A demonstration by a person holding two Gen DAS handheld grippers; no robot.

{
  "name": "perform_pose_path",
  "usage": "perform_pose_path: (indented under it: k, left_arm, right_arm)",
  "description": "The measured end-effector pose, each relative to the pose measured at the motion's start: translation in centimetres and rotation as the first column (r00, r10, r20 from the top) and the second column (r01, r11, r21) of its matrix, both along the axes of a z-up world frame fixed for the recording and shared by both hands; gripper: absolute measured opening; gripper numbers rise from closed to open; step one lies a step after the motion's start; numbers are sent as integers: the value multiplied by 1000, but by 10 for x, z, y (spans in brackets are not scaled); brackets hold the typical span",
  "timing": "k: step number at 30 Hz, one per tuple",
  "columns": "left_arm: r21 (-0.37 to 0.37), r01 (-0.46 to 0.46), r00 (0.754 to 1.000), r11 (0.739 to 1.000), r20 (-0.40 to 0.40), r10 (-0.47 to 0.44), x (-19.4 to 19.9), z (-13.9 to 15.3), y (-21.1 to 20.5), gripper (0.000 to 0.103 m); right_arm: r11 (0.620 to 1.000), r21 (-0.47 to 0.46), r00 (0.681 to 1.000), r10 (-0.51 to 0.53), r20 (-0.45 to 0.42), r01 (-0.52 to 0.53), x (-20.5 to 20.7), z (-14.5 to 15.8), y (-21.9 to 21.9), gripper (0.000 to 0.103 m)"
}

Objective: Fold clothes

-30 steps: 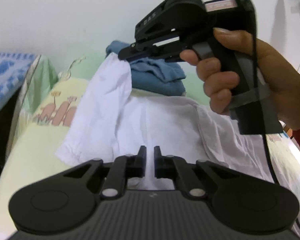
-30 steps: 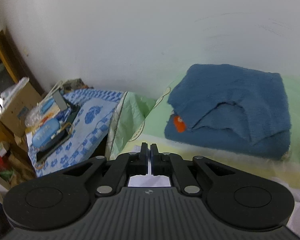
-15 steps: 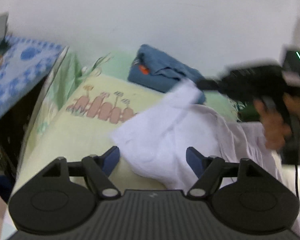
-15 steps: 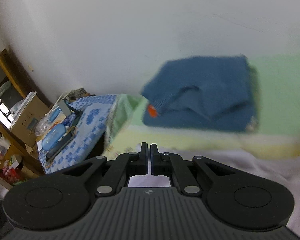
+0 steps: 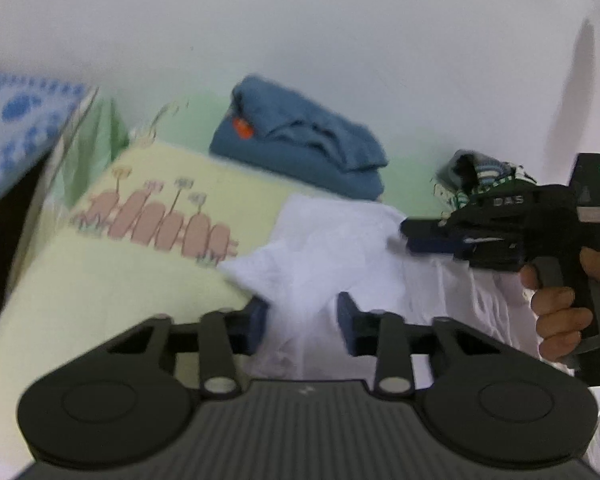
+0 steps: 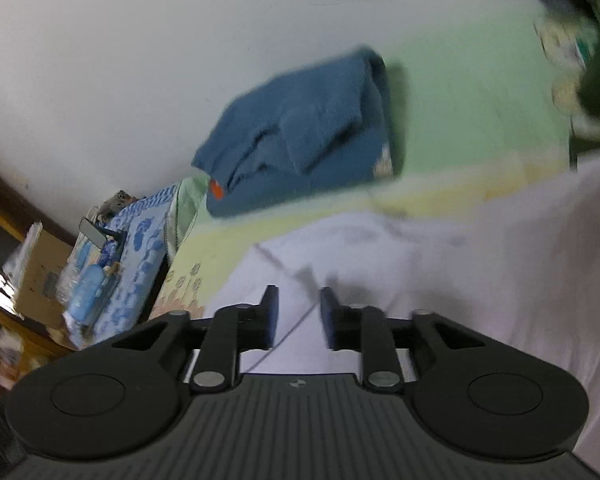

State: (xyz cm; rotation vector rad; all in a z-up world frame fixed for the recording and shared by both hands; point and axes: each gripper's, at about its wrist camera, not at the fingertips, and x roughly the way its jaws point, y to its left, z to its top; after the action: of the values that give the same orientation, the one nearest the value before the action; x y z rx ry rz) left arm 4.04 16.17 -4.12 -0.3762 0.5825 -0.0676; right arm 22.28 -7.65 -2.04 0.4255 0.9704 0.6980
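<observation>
Left wrist view alone shows hand (image 5: 560, 312); left hand-held gripper (image 5: 302, 320) and right hand-held gripper (image 6: 298, 314) gape over white garment (image 5: 340, 248).

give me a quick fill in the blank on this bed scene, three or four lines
1. The folded knitted garment by the wall is ____ in colour.
2. The jaws of the left gripper are ____.
3. The crumpled thin garment under both grippers is ____ in colour.
4. The right gripper grips ____.

Missing words: blue; open; white; nothing

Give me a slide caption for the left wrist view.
Open left tool over a white shirt on the bed, folded blue sweater behind.
</observation>
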Motion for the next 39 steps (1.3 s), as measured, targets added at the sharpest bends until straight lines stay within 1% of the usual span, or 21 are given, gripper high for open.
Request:
perform_pose_path:
  k: [2, 4, 7, 11, 14, 17, 18, 19, 20, 21, 22, 24, 27, 29, 30, 31, 32, 33, 34, 37, 39]
  left_arm:
    - [31, 4, 1000, 1000, 20, -5, -3, 5, -9, 27]
    - [69, 26, 999, 997, 26, -28, -5, 8, -22, 27]
    - [115, 88, 996, 990, 13, -90, -7, 6, -43, 26]
    - [209, 158, 987, 965, -14, -159, -12, -2, -71, 25]
    - [293, 162, 986, 942, -9, -166, -17, -1, -85, 25]
    - [363, 123, 989, 924, 33, -145, -26, 6, -89, 35]
    - [372, 124, 989, 920, 33, -147, -26, 6, -90, 46]
    - [381, 125, 988, 916, 33, -149, -26, 7, -90, 52]
    - [391, 126, 988, 912, 32, -150, -26, 8, -90, 52]
    - [414, 131, 988, 901, 21, -153, -23, 6, -93, 53]
    - [442, 137, 988, 887, 7, -157, -19, 3, -96, 57]
    - [480, 136, 989, 866, -21, -144, -10, -3, -100, 59]
    - [476, 128, 992, 870, -48, -120, -1, -6, -94, 59]
    - [459, 125, 992, 879, -62, -109, 2, -8, -88, 56]
    - [448, 127, 992, 885, -72, -106, 3, -8, -85, 48]
    - [437, 128, 991, 890, -81, -103, 3, -8, -81, 36]
    - [426, 129, 991, 895, -90, -100, 4, -8, -78, 29]
    - [413, 127, 991, 902, -92, -97, 3, -7, -75, 16]
    - [400, 123, 991, 908, -91, -94, 1, -6, -72, 6]
    - [386, 106, 994, 916, -61, -90, -8, 4, -66, 3]
    - [352, 114, 993, 929, -29, -111, -18, 14, -64, 3]
  right_arm:
    - [1000, 17, 998, -18, -57, 19, -1, -1, 3, 30]
    - [998, 18, 993, -58, -103, 60, -2, -3, 6, 40]
    - [997, -2, 991, -82, -108, 83, -2, -2, 13, 41]
    - [994, -38, 988, -107, -110, 103, -2, -1, 21, 45]
    - [992, -60, 986, -122, -116, 116, 2, -1, 25, 45]
    - [989, -62, 980, -141, -138, 133, 7, -1, 29, 45]
    - [988, -62, 978, -148, -148, 140, 8, -1, 31, 45]
    - [987, -62, 975, -155, -158, 147, 10, -1, 32, 45]
    - [986, -62, 973, -162, -167, 153, 12, -1, 33, 46]
    - [985, -62, 970, -168, -177, 160, 13, 0, 34, 46]
    - [984, -62, 967, -175, -187, 166, 15, 0, 36, 46]
    - [982, -63, 960, -189, -206, 180, 18, 0, 38, 46]
    - [970, -146, 959, -218, -179, 193, 21, 1, 49, 44]
    - [970, -174, 967, -199, -156, 172, 19, 1, 54, 42]
    - [971, -177, 972, -186, -146, 159, 17, 2, 55, 38]
    - [973, -179, 976, -172, -136, 146, 15, 2, 56, 24]
    - [976, -173, 979, -156, -131, 132, 13, 3, 55, 18]
    - [978, -169, 982, -146, -123, 124, 12, 4, 54, 13]
    - [979, -165, 985, -136, -107, 117, 11, 6, 53, 12]
    - [989, -131, 997, -79, -25, 75, 5, 12, 44, 10]
    - [993, -109, 998, -48, 29, 51, 1, 15, 36, 12]
